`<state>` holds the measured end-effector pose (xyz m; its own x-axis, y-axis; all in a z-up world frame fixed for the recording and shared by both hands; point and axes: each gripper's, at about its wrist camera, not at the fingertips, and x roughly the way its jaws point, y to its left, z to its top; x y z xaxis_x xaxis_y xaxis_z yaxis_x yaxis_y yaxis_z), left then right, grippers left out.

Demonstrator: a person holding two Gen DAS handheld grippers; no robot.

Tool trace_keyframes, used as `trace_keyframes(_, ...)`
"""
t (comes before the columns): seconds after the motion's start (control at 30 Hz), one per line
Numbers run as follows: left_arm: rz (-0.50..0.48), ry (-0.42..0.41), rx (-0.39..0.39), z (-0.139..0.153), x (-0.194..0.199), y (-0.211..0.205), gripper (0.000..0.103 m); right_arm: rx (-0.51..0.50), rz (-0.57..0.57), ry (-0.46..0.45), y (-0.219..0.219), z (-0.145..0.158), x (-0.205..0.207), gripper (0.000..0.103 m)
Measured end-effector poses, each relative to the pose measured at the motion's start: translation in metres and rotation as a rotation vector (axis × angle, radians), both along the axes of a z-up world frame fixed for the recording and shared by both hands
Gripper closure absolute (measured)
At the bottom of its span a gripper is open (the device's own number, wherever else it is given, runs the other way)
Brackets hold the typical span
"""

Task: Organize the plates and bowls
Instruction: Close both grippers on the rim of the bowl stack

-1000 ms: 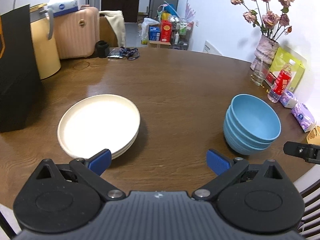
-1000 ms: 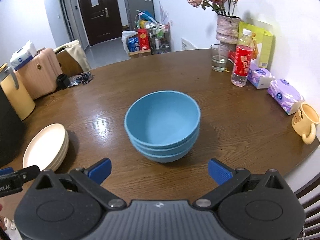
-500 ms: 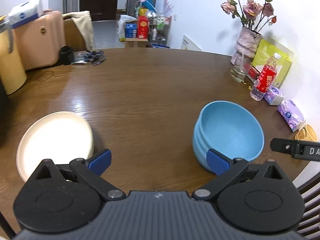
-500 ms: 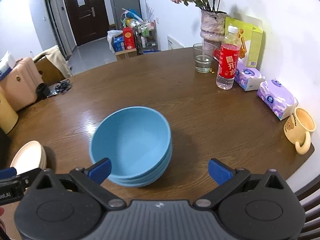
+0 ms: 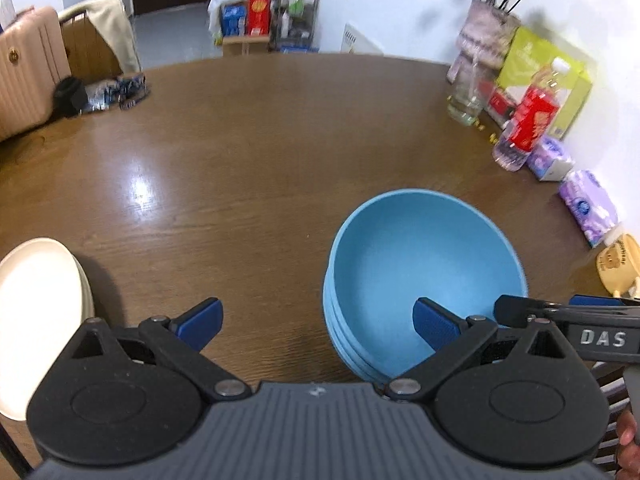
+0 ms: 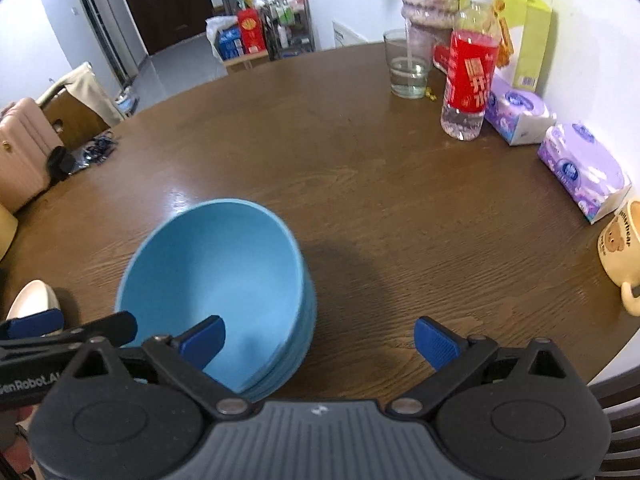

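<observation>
Both hand-held grippers seemingly nearer blue bowls point(image 5: 424, 264).

— Where did the stack of blue bowls point(image 5: 424, 268) sit?

— On the round brown wooden table point(image 5: 260, 152), near its front edge — right of the stacked cream plates point(image 5: 36, 312).

— And farther right?

— The red-labelled water bottle point(image 6: 470, 72) stood behind the purple tissue packs point(image 6: 582, 168), the clear drinking glass point(image 6: 408, 66) to its left.
</observation>
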<state>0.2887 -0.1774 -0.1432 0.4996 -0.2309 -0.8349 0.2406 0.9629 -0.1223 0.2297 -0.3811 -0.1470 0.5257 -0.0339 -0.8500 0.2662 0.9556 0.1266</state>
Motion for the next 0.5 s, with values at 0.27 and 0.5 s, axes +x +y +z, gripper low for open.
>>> trace_keyframes(0.27, 0.062, 0.107, 0.026, -0.031, 0.029, -0.010, 0.000, 0.058, 0.040, 0.056, -0.015, -0.024, 0.027, 0.002)
trace_keyframes(0.5, 0.103, 0.178, 0.058, -0.056, 0.048, -0.018, 0.001, 0.109, 0.087, 0.107, -0.024, -0.047, 0.050, 0.012)
